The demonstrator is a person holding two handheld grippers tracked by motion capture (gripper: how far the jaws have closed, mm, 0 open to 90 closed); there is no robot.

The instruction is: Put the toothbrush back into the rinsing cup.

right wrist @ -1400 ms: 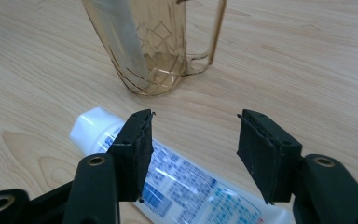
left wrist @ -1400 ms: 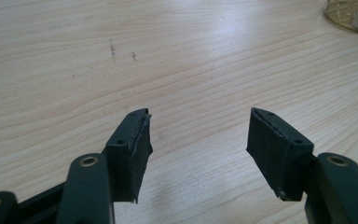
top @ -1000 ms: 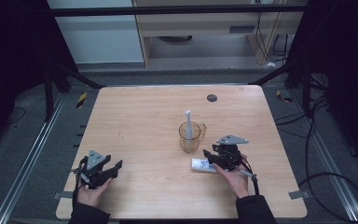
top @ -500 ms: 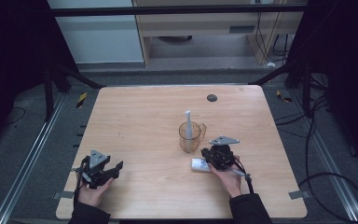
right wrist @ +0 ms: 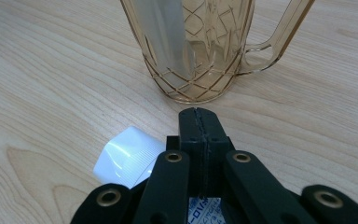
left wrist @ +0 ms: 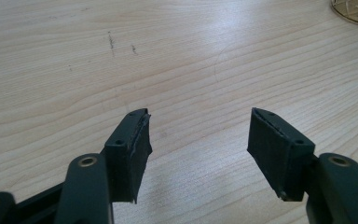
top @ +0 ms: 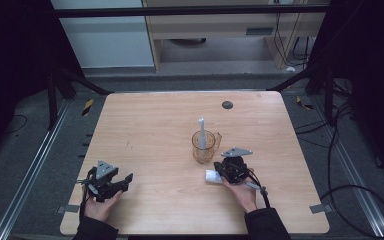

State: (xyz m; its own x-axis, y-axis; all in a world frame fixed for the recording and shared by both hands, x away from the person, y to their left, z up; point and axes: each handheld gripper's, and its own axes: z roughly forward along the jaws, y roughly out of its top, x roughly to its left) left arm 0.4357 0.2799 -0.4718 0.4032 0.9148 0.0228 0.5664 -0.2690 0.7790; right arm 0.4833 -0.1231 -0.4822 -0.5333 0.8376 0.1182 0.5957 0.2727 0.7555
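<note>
Room first, from the high view; the table is mostly bare wood, with lots of free surface on its left half and along the far edge, where a small dark disc is seen by itself. An amber mug with a white stick standing in it is parked right of centre. The right gripper is held just on the near side of the mug, and a white packet is seen poking out at its left, flat on the wood. The left gripper is kept near the front-left corner, well apart from all of that, close to the near edge.

Left gripper view; the left gripper is seen spread wide, its jaws having just been opening, with nothing between them but bare table. The mug's base is just caught at the top right corner, far off.

Right gripper view; the right gripper is seen closed up, pads pressed together at the tip, the jaws having just been closing. The packet lies under and to the left of them; whether an edge is pinched can't be told. The mug stands upright straight ahead, near the tips but not touched, handle to the right, stick inside.
</note>
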